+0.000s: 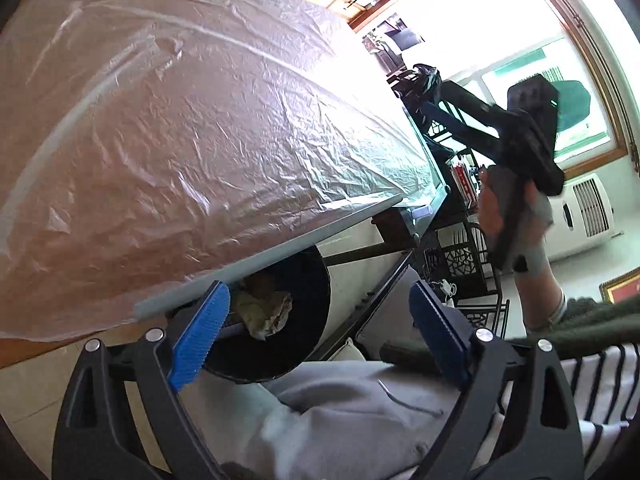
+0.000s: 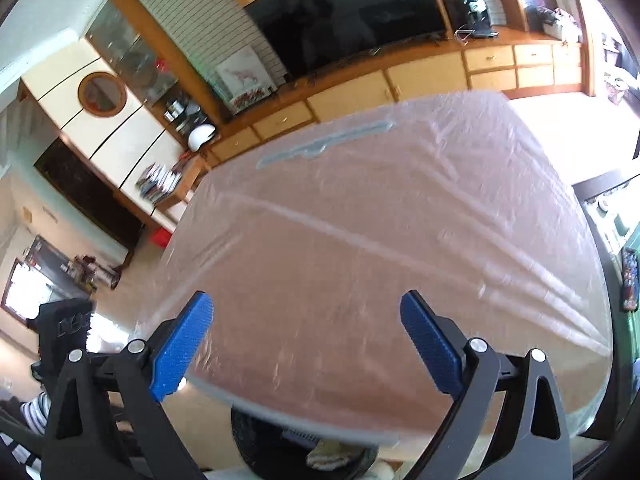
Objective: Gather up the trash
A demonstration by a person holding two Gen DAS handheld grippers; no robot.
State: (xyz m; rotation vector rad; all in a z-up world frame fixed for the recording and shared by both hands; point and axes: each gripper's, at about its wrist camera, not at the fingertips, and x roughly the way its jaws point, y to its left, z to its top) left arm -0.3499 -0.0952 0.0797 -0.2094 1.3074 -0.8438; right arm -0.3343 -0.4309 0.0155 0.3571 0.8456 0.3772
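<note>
Both tools, left tool (image 1: 320, 330) and right tool (image 2: 306, 346), were spread apart, empty, clear trash bag (image 1: 192, 152) floating over the black bin (image 1: 288, 320).

A clear plastic bag (image 2: 380, 240) spreads ahead of both tongs, blocking passage; the bin (image 1: 288, 320) mouth below stays partly uncovered.

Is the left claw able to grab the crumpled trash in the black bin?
Probably not yet: the open left claw points at the crumpled trash, but the plastic bag hangs partly over the black bin.
</note>
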